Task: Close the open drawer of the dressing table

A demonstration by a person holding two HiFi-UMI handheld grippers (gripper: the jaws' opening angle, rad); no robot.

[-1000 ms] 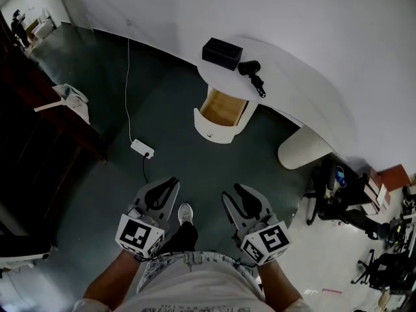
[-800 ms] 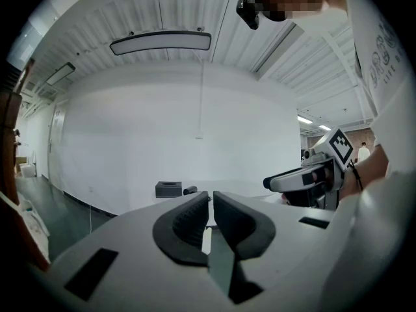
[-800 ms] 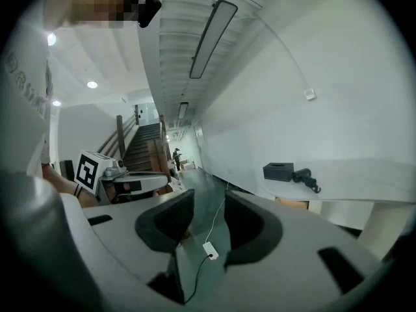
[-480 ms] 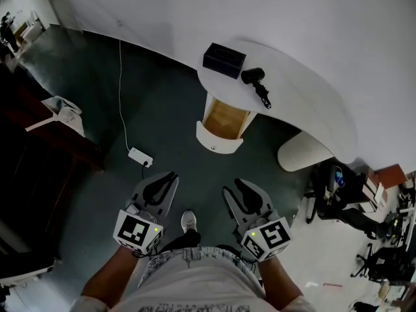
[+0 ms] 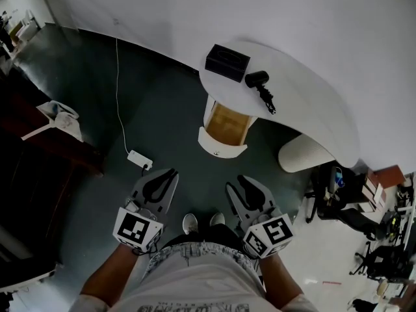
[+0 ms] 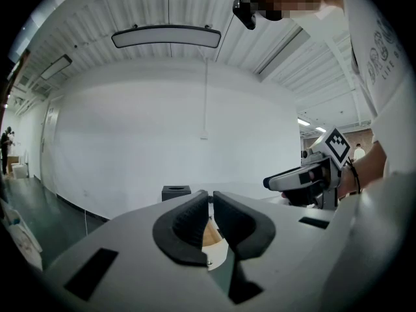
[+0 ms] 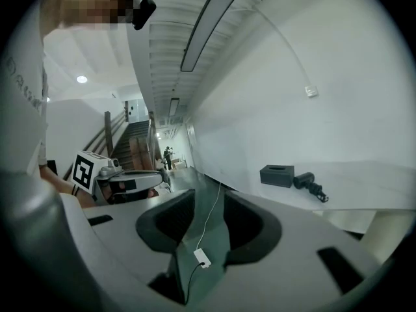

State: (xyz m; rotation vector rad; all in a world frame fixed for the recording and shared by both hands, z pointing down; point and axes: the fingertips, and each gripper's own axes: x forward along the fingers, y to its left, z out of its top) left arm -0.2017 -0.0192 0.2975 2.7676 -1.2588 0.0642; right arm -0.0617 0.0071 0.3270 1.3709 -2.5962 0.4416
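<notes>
Dressing table [image 5: 305, 109] nearer across dark floor [image 5: 162, 103]; left fingers [image 6: 182, 229] together, right fingers [image 7: 250, 229] apart.

The head camera is looking steeply down from above the person [image 5: 195, 285], with the left tool [image 5: 171, 173] and right tool [image 5: 235, 183] close below and the counter [image 5: 312, 103] farther ahead. Each tool camera is looking forward along its own jaws, catching the other tool beside it; the counter's black box [image 5: 227, 62] is showing in all three views.
</notes>
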